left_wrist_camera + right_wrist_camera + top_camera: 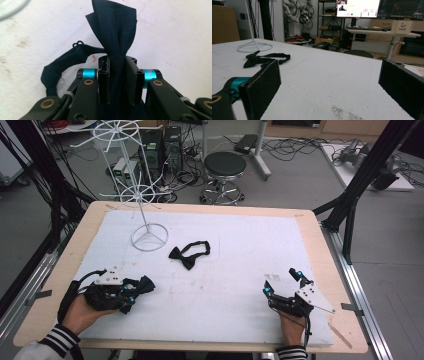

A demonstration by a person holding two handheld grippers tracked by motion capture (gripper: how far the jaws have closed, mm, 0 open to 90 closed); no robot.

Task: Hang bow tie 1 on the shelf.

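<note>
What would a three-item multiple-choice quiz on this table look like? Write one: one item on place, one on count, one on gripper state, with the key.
1. Where is the loose black bow tie?
A. beside the white wire stand's base ring
B. hanging on the stand
C. on the stool

2. How many bow ties are there?
A. one
B. two
C. four

3. How does the right gripper stand?
A. shut on a tie
B. open, holding nothing
C. shut on the stand

Key: 1 A, it lies flat on the white mat by the wire stand. 2 B, one loose, one dark bow tie clamped in the left gripper. 3 B, jaws wide apart.
</note>
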